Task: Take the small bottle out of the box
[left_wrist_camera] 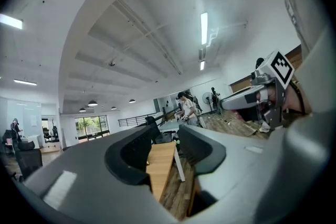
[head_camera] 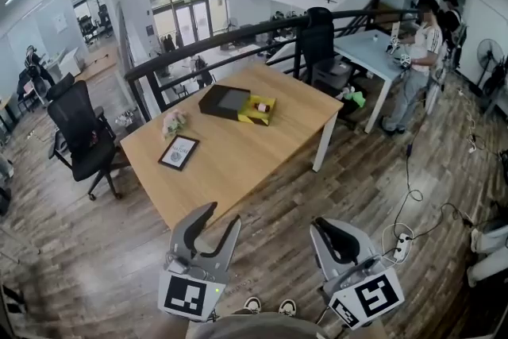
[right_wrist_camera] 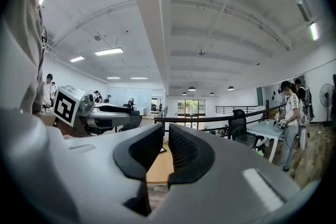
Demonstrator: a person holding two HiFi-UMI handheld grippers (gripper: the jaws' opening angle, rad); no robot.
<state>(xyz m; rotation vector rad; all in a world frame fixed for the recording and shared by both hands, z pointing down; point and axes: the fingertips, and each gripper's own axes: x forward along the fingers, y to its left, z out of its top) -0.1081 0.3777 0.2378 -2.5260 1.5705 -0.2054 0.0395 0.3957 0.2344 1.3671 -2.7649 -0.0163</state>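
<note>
The left gripper (head_camera: 224, 215) is released, its jaws spread with nothing between them. The right gripper (head_camera: 321, 226) is clenched, its pads nearly together on nothing. Both are held level and low, close to the person's body, over the wooden floor (head_camera: 373, 171) and well short of the surface (head_camera: 238, 167). Neither touches anything. Outward from them, the near corner of the surface lies at about 12 o'clock from the left gripper. A picture frame (head_camera: 178, 152) lies flat just past that corner, with a small bunch of flowers (head_camera: 173, 122) beyond it. The box (head_camera: 223, 102) sits farther out, near the far edge, at roughly 12 o'clock from the left gripper and 11 o'clock from the right. It is open, dark on one side and yellow-lined on the other. A small pale thing in the yellow half looks like the small bottle (head_camera: 260, 105), though it is too small to be sure. It has not yet been taken out, and the step in hand appears to be the approach. To do that well, walk round the near corner, keeping clear of the office chair (head_camera: 83, 135) at 10 o'clock. Bring the already spread left gripper down over the yellow half from above. Close on the bottle's body only, without catching the lining. The right gripper can steady the box's dark side if the box starts to lift.
</note>
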